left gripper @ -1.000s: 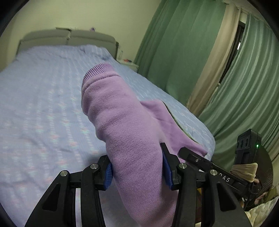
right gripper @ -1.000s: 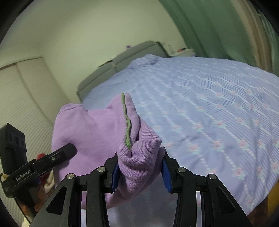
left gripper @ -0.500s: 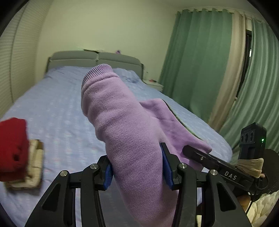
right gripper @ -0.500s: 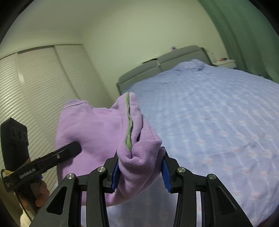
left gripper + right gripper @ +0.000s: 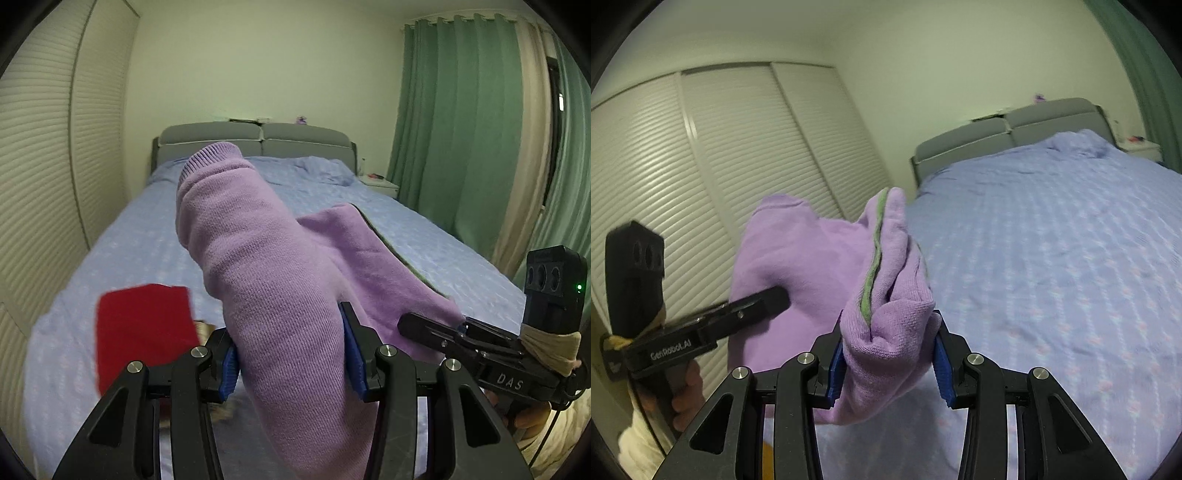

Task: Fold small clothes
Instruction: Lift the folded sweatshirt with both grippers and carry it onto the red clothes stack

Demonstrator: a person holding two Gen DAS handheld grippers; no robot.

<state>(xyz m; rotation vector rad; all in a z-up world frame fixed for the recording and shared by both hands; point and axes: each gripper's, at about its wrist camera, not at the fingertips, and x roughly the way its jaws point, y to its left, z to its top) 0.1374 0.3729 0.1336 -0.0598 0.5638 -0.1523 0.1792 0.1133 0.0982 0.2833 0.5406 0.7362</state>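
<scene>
A folded lilac knit garment (image 5: 266,258) with a green edge hangs in the air above the bed, held at both ends. My left gripper (image 5: 290,363) is shut on its thick rolled end, blue pads pressing both sides. My right gripper (image 5: 888,360) is shut on the other bunched end of the lilac garment (image 5: 882,295), where the green trim shows. In the left wrist view the right gripper (image 5: 461,332) reaches in from the right, a hand behind it. In the right wrist view the left gripper (image 5: 701,325) reaches in from the left.
A bed (image 5: 140,236) with a pale blue patterned cover fills both views, grey headboard (image 5: 295,136) at the far end. A folded red garment (image 5: 144,325) lies on a beige one near the bed's near left. Louvred wardrobe doors (image 5: 720,166) stand left, green curtains (image 5: 461,129) right.
Both grippers have swung left and risen with the lilac garment still held. The red folded garment has come into the left wrist view, and the wardrobe doors into the right wrist view.
</scene>
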